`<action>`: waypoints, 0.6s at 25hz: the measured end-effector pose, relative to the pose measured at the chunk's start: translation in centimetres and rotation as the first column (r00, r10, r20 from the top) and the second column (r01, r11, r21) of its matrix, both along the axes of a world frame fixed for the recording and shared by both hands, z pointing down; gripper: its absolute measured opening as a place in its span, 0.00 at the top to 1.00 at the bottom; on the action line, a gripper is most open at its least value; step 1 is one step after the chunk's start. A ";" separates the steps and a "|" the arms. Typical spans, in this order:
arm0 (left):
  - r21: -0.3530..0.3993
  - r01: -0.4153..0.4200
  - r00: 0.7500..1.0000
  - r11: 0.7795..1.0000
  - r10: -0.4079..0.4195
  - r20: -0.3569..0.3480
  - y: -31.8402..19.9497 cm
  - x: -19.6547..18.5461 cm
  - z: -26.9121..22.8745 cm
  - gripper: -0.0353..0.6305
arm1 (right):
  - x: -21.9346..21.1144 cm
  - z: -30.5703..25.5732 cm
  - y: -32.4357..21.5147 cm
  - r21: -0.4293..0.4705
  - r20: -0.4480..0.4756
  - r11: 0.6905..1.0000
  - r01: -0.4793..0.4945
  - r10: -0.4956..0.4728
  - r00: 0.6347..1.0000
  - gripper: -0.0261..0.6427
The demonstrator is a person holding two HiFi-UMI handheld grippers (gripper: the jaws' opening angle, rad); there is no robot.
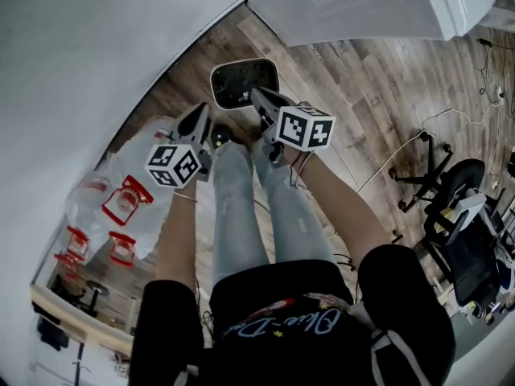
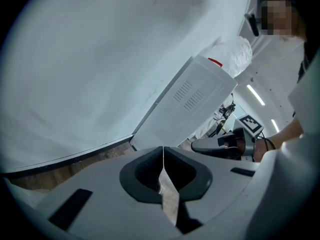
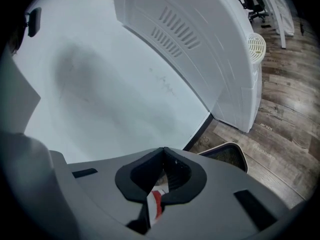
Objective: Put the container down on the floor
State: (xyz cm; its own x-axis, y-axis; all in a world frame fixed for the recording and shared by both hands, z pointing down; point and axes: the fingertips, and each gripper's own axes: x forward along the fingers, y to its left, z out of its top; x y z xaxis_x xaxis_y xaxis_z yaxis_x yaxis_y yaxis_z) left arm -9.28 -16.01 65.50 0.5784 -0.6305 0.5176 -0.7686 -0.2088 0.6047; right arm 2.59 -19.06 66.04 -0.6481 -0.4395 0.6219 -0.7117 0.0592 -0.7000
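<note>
container (image 1: pixel 244 83): blk inside, pale rim.
floor (image 1: pixel 362 95): grey-brown wood-grain planks.
wall (image 1: pixel 72 71): white.
bags (image 1: pixel 121 191): clear/white, red print.
jeans (image 1: pixel 241 207): lt blue.
left hand-held gripper (image 1: pixel 201 112), right hand-held gripper (image 1: pixel 257 95): grey; marker cubes (image 1: pixel 306 127) blk/wht squares.
chair (image 1: pixel 459 183): blk.

The container (image 1: pixel 244 83) stands flat on the wooden floor (image 1: pixel 362 103) ahead of me, its mouth facing up. It is a rounded rectangle with a pale rim and a dark inside. It lies near the foot of the wall (image 1: pixel 80 55). In the right gripper view its inside looks meshed.
</note>
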 end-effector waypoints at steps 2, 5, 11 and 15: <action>0.007 -0.003 1.000 1.000 0.003 -0.001 0.3 0.3 -1.0 0.94 | 0.2 -1.0 0.2 0.025 -0.003 1.000 0.006 -0.006 1.000 0.96; 0.020 0.005 1.000 1.000 -0.005 -0.004 0.6 0.4 -2.6 0.94 | 1.0 -2.3 0.4 0.066 -0.025 0.998 0.008 -0.006 1.000 0.96; 0.063 -0.004 0.999 0.998 0.002 0.033 0.8 0.4 -6.1 0.93 | 3.6 -5.3 -0.3 0.124 -0.036 0.990 -0.068 0.073 0.997 0.96; 0.082 0.024 0.999 0.996 -0.027 0.041 0.9 0.0 -8.9 0.93 | 3.3 -8.4 -0.3 0.169 -0.036 0.985 -0.042 0.049 0.998 0.96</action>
